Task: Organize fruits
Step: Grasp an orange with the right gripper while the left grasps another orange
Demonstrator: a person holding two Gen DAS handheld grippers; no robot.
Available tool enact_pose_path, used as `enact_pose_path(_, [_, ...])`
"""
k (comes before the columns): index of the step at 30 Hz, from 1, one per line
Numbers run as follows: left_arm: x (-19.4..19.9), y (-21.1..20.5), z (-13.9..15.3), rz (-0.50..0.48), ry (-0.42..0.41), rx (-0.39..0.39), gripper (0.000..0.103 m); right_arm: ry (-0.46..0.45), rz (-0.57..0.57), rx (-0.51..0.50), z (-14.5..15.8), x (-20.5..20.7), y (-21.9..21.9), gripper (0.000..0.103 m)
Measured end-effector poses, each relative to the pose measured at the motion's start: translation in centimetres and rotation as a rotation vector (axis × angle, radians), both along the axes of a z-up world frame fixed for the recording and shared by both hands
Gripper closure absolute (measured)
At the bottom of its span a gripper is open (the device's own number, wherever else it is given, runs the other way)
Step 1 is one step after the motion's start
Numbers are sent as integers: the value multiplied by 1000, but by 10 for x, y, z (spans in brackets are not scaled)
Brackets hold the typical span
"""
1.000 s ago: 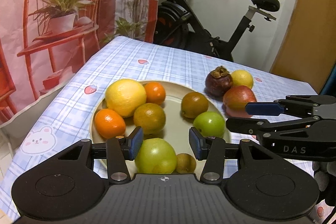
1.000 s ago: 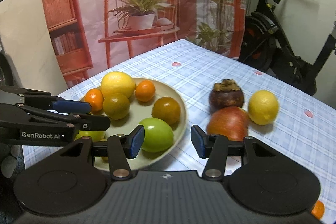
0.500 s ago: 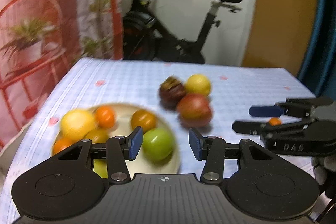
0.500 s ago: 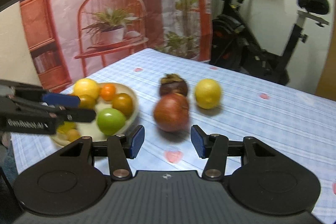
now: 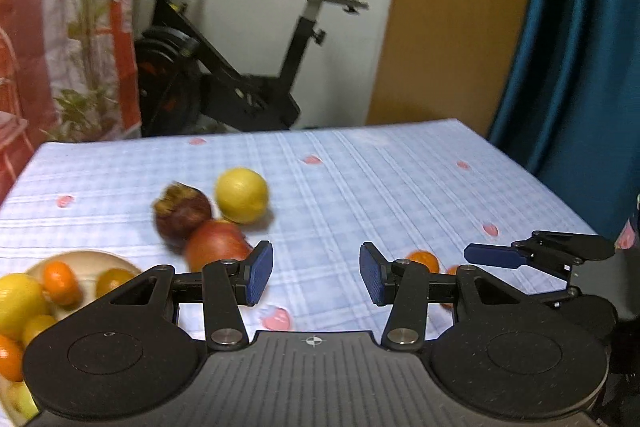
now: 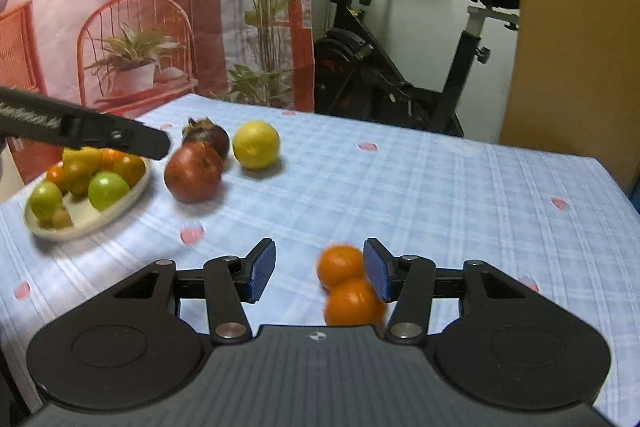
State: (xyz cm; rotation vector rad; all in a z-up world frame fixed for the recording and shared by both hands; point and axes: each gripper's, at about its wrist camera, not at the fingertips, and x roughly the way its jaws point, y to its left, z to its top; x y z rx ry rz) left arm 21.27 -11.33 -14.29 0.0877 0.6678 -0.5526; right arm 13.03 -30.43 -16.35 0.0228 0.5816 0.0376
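Observation:
My left gripper [image 5: 316,279] hangs open over bare cloth with nothing between its pads. To its left lie a red apple [image 5: 216,247], a mangosteen [image 5: 182,213] and a lemon [image 5: 241,195]. The beige plate [image 5: 92,257] of mixed fruit sits at the lower left. My right gripper [image 6: 318,277] is open too. Two small oranges [image 6: 340,265] lie on the cloth just inside its right pad, which does not press on them. The right wrist view also shows the apple [image 6: 193,173], mangosteen [image 6: 208,137], lemon [image 6: 256,145] and plate [image 6: 80,231].
The table carries a blue checked cloth [image 6: 440,195] with bare room at the right and back. An exercise bike [image 6: 400,79] stands behind the far edge. A printed backdrop [image 6: 140,7] hangs at the left, and a blue curtain [image 5: 580,67] at the right.
Both views have swung to the right across the table. The plate has slid to the left edge, and the two oranges have come into view at my right gripper. Both grippers stay open.

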Motion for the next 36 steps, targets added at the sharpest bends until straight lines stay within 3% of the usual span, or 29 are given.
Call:
enact_pose_path(8, [11, -31, -21, -57, 61, -10, 53, 22, -59, 25, -18, -11, -21, 51])
enact_pose_path(21, [22, -64, -39, -105, 113, 10, 53, 12, -14, 109, -29, -13, -37, 61])
enact_pose_path(31, [31, -99, -58, -141, 152, 6, 53, -32, -157, 157, -26, -27, -62, 61])
enact_pose_path(36, [33, -114, -66, -154, 155, 29, 53, -30, -168, 182, -27, -29, -68, 62])
